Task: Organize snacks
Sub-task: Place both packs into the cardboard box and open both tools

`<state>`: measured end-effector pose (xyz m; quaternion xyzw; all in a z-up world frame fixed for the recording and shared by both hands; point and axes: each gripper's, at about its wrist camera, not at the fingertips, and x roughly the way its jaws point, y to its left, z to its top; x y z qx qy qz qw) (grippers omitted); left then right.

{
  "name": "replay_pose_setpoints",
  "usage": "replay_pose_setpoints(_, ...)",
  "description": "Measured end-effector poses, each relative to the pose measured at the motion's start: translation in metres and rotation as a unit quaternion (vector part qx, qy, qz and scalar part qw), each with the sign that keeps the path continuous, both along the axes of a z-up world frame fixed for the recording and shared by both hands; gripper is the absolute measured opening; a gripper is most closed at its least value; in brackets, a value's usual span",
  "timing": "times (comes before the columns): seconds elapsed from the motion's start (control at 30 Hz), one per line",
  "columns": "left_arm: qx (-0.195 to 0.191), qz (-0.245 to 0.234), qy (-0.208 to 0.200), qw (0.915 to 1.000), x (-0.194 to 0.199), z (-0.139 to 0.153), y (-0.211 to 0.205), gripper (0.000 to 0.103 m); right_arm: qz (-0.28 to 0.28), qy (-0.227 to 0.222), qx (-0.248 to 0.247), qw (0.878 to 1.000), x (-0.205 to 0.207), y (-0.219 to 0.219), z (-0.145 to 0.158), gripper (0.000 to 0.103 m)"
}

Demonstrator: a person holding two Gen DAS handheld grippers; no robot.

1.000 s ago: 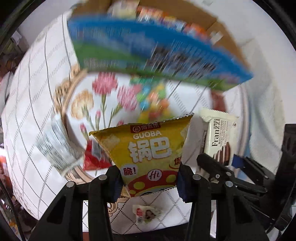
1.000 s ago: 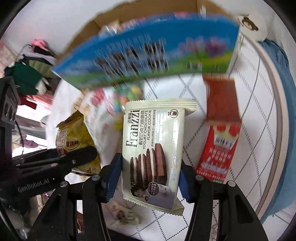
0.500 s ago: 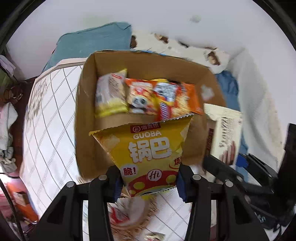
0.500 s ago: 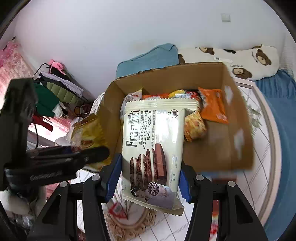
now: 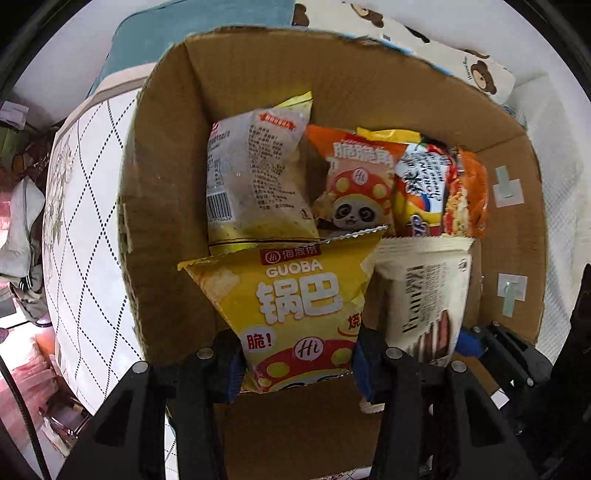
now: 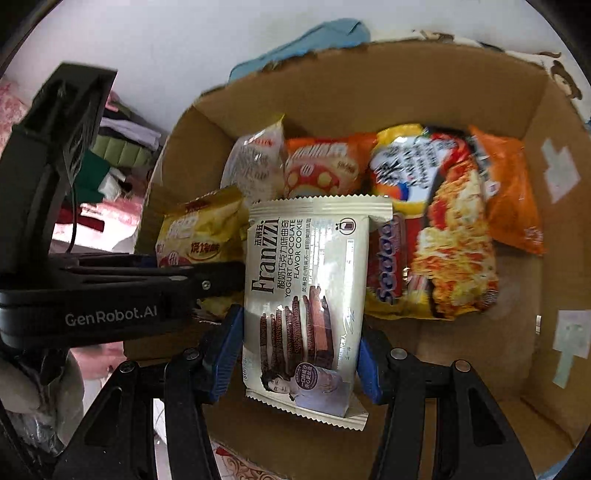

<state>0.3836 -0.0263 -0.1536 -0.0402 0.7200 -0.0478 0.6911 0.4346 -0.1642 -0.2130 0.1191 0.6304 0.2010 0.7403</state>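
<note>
The left gripper (image 5: 299, 363) is clamped on the yellow Guoba bag (image 5: 295, 306), the right gripper (image 6: 301, 360) on the Franzzi cookie pack (image 6: 306, 295); both are held over the cardboard box (image 5: 166, 221). A collision or crushed packets beneath is judged possible

Setting: a home bedroom. Evidence: a quilted white mattress (image 5: 85, 229) with a dotted diamond pattern carries an open cardboard box (image 5: 258, 70). Behind the box lie a teal blanket (image 5: 207, 26) and a white pillow (image 5: 476, 70) printed with brown bears, against a plain white wall (image 6: 184, 40). Folded clothes (image 6: 122, 144) are stacked beside the bed.
</note>
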Motion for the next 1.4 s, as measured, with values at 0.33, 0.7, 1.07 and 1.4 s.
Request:
replay_pose_setpoints(0.33, -0.011, 0.032, -0.019, 0.9992, -0.005, 0.003, 0.017, 0.093, -0.011, 0.025, -0.019, 0.999, 0.011, -0.004, -0.013, 0.101)
replay_pose_setpoints(0.7, 0.016, 0.039, -0.063, 0.9972, -0.015, 0.014, -0.001, 0.094, -0.039, 0.000, -0.120, 0.992, 0.001, -0.043, -0.001, 0.101)
replay_pose_setpoints(1.07, 0.031, 0.051, -0.147, 0.9873, -0.047, 0.044, 0.000, 0.094, -0.053, -0.062, -0.155, 0.985, -0.033, -0.071, 0.041, 0.101)
replay_pose_setpoints(1.4, 0.054, 0.047, -0.249, 0.9659, -0.106, 0.086, -0.012, 0.094, -0.075, -0.159, -0.161, 0.971, -0.080, -0.079, 0.080, 0.101)
